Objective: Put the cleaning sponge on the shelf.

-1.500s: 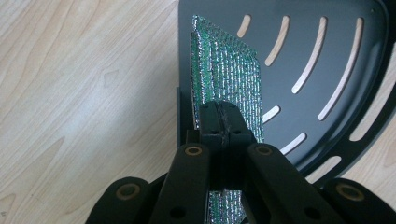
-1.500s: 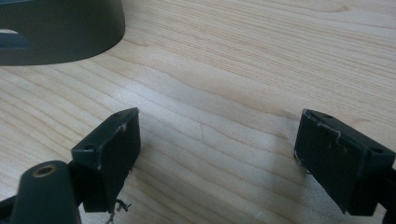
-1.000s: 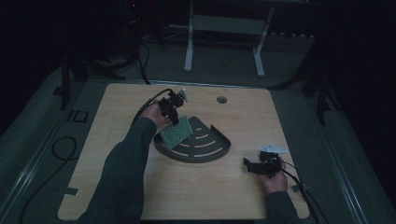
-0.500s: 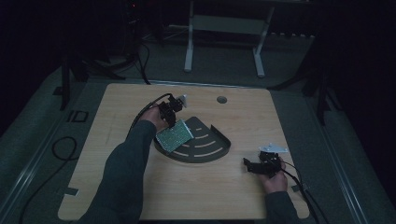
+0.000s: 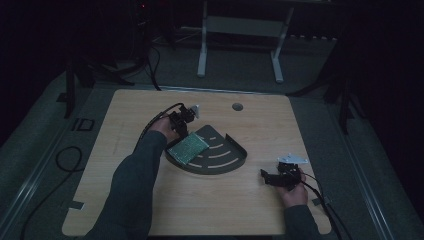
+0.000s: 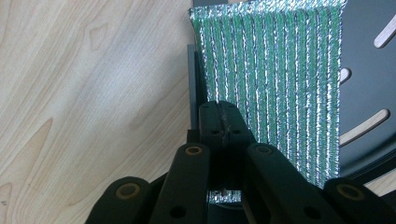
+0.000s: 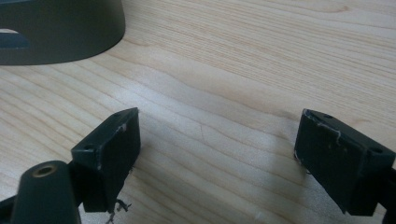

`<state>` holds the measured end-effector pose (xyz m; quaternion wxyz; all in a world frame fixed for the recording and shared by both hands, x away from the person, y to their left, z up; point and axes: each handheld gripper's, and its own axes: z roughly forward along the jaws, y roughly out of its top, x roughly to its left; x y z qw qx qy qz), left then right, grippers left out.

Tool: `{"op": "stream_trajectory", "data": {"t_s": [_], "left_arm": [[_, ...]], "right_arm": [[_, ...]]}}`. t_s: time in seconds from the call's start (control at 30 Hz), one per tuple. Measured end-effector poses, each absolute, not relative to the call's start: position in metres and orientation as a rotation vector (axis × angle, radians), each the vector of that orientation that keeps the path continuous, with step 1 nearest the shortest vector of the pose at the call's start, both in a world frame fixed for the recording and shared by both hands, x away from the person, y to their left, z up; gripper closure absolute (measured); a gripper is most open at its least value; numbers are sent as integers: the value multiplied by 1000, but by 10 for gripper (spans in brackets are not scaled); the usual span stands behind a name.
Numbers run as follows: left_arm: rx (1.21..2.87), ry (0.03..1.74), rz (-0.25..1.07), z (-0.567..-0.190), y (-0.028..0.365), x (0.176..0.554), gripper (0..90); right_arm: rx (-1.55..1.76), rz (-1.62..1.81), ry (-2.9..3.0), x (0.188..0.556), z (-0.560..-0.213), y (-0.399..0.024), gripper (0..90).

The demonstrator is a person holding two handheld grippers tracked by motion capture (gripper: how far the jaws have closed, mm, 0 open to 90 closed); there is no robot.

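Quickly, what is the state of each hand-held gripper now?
Left hand-held gripper: closed on the green ribbed rectangular sponge cloth.
Right hand-held gripper: open, holding nothing.

Item count: one wooden table (image 5: 150,210); one dark slotted tray (image 5: 227,162); one green ribbed pad (image 5: 188,148); two handheld grippers, left gripper (image 5: 181,125) and right gripper (image 5: 267,177).

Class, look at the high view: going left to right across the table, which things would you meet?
Left gripper → green pad → dark slotted tray → right gripper.
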<state>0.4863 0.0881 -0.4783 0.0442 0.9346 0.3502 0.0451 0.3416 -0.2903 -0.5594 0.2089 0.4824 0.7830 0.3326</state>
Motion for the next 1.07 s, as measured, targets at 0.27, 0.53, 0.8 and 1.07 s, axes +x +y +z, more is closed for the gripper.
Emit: {"op": "stream_trajectory", "data": {"t_s": [0.27, 0.53, 0.8, 1.07], "left_arm": [[2849, 1060, 129, -477, 87, 485, 900], [2728, 1052, 90, -461, 97, 482, 800], [2577, 1109, 145, -442, 120, 476, 628], [2378, 1132, 214, -419, 145, 456, 584]], "right_arm": [[1342, 925, 2178, 342, -559, -290, 140], [1342, 925, 2178, 342, -559, -290, 140], [1343, 925, 2178, 342, -559, -290, 140], [1342, 925, 2178, 342, -559, -290, 140]]}}
